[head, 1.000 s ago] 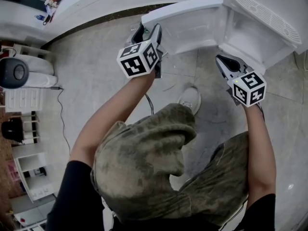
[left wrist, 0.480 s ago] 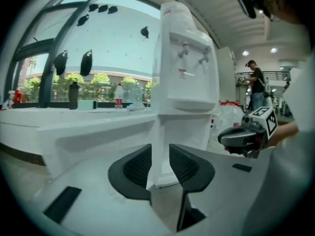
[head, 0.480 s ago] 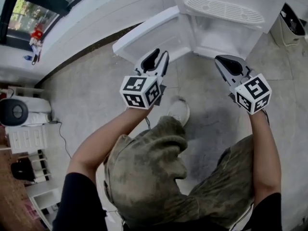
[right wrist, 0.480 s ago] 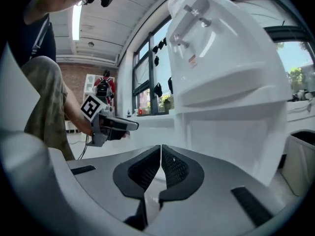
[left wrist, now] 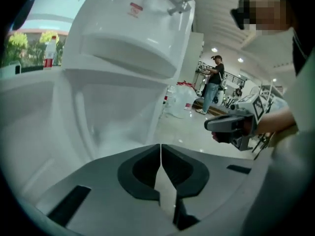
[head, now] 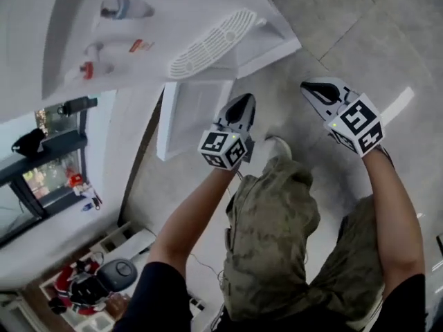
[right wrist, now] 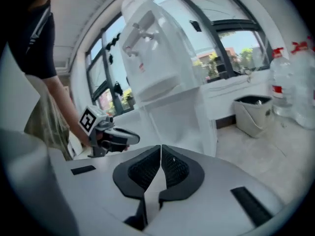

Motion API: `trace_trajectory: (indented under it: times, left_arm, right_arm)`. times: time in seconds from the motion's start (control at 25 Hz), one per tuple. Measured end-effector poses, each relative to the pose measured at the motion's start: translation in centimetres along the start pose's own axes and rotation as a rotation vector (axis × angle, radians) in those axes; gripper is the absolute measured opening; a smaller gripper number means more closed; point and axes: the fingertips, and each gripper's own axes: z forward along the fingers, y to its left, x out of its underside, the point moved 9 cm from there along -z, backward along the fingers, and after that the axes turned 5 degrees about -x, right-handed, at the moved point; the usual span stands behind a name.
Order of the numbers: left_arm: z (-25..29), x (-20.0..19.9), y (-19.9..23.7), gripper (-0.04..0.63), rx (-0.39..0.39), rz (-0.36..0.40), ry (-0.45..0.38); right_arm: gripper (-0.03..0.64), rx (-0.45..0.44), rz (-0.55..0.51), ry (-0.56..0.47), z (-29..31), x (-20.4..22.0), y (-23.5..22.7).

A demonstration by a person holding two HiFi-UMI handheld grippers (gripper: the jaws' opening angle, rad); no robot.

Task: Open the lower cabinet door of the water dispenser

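Two grippers are held near the water dispenser (head: 97, 47), touching nothing: left gripper (head: 243, 102), jaws just closed on nothing, and right gripper (head: 313, 88), pinched together empty. The lower cabinet door (head: 190, 116) is swung out from the dispenser's base; withdrawal should be kept clear of it.

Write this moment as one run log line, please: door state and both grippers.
lower cabinet door: open | left gripper: jaws just closed, nothing between them | right gripper: shut, empty
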Motion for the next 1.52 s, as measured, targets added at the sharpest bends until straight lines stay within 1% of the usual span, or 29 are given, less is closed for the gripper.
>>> trace_trajectory:
  times: [0.04, 0.08, 0.16, 0.24, 0.32, 0.36, 0.44, 0.56, 0.64, 0.72, 0.76, 0.84, 0.88, 0.92, 1.0, 1.04, 1.08, 1.2, 1.28, 1.4, 1.44, 1.52]
  left_arm:
    - [-0.3, 0.1, -1.3, 0.011, 0.029, -0.026, 0.035]
    - [-1.0, 0.1, -2.5, 0.011, 0.058, -0.031, 0.072]
    - [-4.2, -0.6, -3.8, 0.011, 0.083, 0.004, 0.132]
    - [-8.2, -1.9, -3.8, 0.009, 0.051, 0.03, 0.152]
    - [-10.8, -3.4, -4.4, 0.008, 0.008, -0.018, 0.139]
    - [-11.9, -4.2, -5.1, 0.008, 0.003, -0.044, 0.14]
    - [-15.3, -5.2, -7.2, 0.008, 0.007, -0.05, 0.172]
    - [-21.1, -6.8, -10.2, 0.008, -0.017, -0.049, 0.22]
    - [-25.1, -8.5, -11.8, 0.008, -0.044, -0.081, 0.24]
    - [-29.5, -11.1, -13.2, 0.008, -0.096, -0.139, 0.246]
    - [-31.2, -12.8, -14.1, 0.008, -0.136, -0.179, 0.229]
    - [-34.2, -16.8, -16.9, 0.008, -0.213, -0.258, 0.163]
    - [-35.5, -19.1, -18.6, 0.008, -0.24, -0.269, 0.125]
    - [-36.8, -21.5, -20.2, 0.008, -0.255, -0.247, 0.09]
    - [-39.2, -26.3, -23.0, 0.008, -0.256, -0.15, 0.024]
    - [-40.4, -28.0, -24.4, 0.008, -0.25, -0.121, -0.005]
    - [-41.8, -29.3, -25.6, 0.008, -0.246, -0.119, -0.029]
    - [-46.2, -32.1, -28.6, 0.008, -0.24, -0.148, -0.077]
    - [-49.3, -33.5, -30.2, 0.009, -0.25, -0.162, -0.099]
    - [-52.2, -34.1, -34.1, 0.008, -0.257, -0.188, -0.128]
    - [-52.8, -34.0, -35.5, 0.009, -0.251, -0.183, -0.135]
    - [-54.4, -34.0, -37.8, 0.008, -0.239, -0.132, -0.145]
  right_arm:
    - [0.005, 0.038, 0.062, 0.02, -1.3, 0.7, 0.7]
    - [0.005, 0.071, 0.118, 0.052, -2.5, 1.6, 1.8]
    - [0.005, 0.096, 0.187, 0.119, -4.2, 3.5, 5.6]
    - [0.005, 0.105, 0.235, 0.165, -5.8, 4.8, 9.9]
    - [0.005, 0.14, 0.284, 0.177, -8.5, 5.2, 13.0]
    - [0.005, 0.162, 0.318, 0.163, -10.2, 5.0, 14.6]
    - [0.005, 0.183, 0.382, 0.126, -13.6, 3.6, 18.7]
    - [0.005, 0.165, 0.38, 0.137, -18.0, -0.1, 23.8]
    - [0.005, 0.163, 0.373, 0.166, -20.8, -2.7, 26.3]
    - [0.005, 0.173, 0.377, 0.175, -23.4, -5.2, 28.1]
    - [0.005, 0.177, 0.378, 0.168, -24.8, -6.6, 28.3]
    - [0.004, 0.178, 0.369, 0.154, -28.5, -9.8, 28.1]
    - [0.004, 0.183, 0.353, 0.151, -30.6, -11.6, 27.9]
    - [0.003, 0.193, 0.332, 0.149, -32.5, -13.6, 27.7]
    - [0.003, 0.224, 0.277, 0.137, -36.1, -17.5, 27.4]
    - [0.003, 0.237, 0.25, 0.129, -37.8, -19.1, 27.5]
    - [0.003, 0.245, 0.227, 0.122, -39.3, -20.4, 27.8]
    - [0.003, 0.252, 0.183, 0.092, -43.0, -24.0, 29.7]
    - [0.003, 0.246, 0.125, 0.054, -44.6, -27.6, 31.7]
    - [0.003, 0.252, 0.059, -0.013, -48.0, -33.3, 34.1]
    - [0.003, 0.259, 0.045, -0.03, -49.0, -34.9, 34.7]
    - [0.003, 0.259, 0.015, -0.067, -50.5, -37.6, 35.9]
